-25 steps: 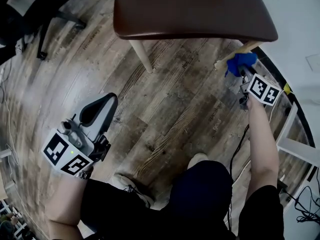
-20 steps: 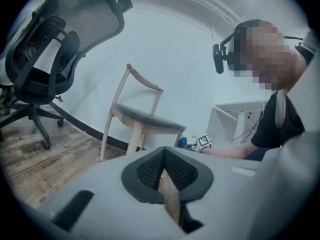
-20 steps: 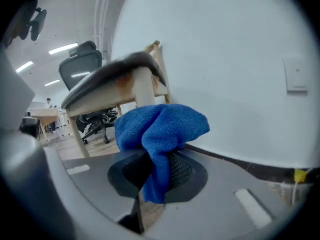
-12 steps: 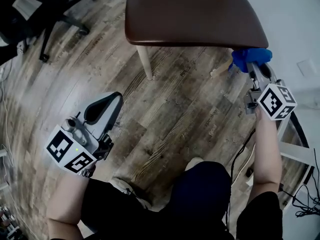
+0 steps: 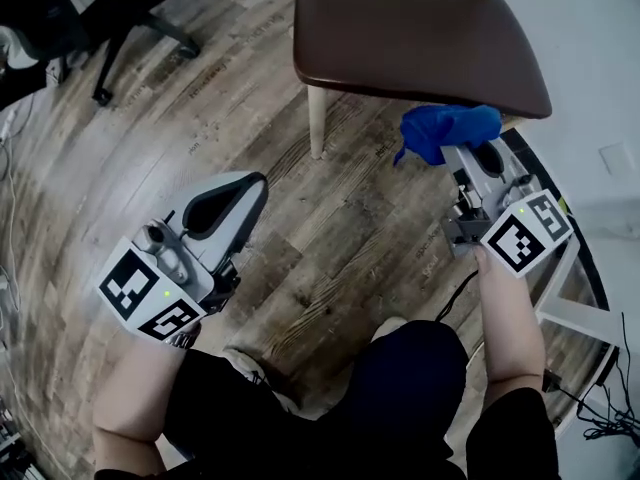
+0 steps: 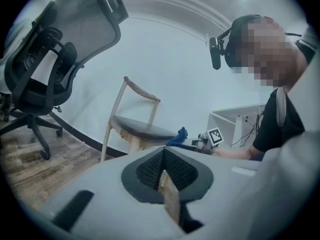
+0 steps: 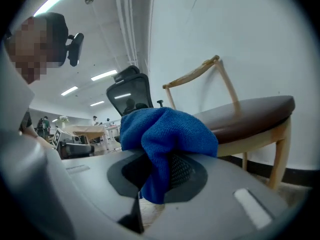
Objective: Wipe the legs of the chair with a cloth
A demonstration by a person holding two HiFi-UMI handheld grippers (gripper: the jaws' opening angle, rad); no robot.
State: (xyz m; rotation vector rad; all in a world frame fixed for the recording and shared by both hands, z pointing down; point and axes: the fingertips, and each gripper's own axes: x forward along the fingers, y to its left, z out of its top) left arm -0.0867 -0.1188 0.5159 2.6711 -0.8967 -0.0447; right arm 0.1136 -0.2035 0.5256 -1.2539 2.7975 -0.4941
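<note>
The chair has a dark brown seat (image 5: 420, 38) and pale wooden legs; one front leg (image 5: 317, 123) stands in the open in the head view. My right gripper (image 5: 452, 150) is shut on a blue cloth (image 5: 445, 131), held just off the seat's near edge and clear of the legs. In the right gripper view the blue cloth (image 7: 165, 134) bunches over the jaws, with the chair seat (image 7: 250, 116) and a leg (image 7: 280, 154) behind it. My left gripper (image 5: 248, 186) hangs low over the floor, shut and holding nothing. The left gripper view shows the whole chair (image 6: 135, 129) in the distance.
A black office chair (image 5: 130, 18) stands at the upper left on the wood-plank floor (image 5: 330, 248). A white table frame (image 5: 585, 308) and cables (image 5: 600, 408) lie at the right by the wall. The person's knee (image 5: 400, 368) is below.
The right gripper has drawn the blue cloth away from the chair's right front leg, back and to the left. The left gripper has hardly moved.
</note>
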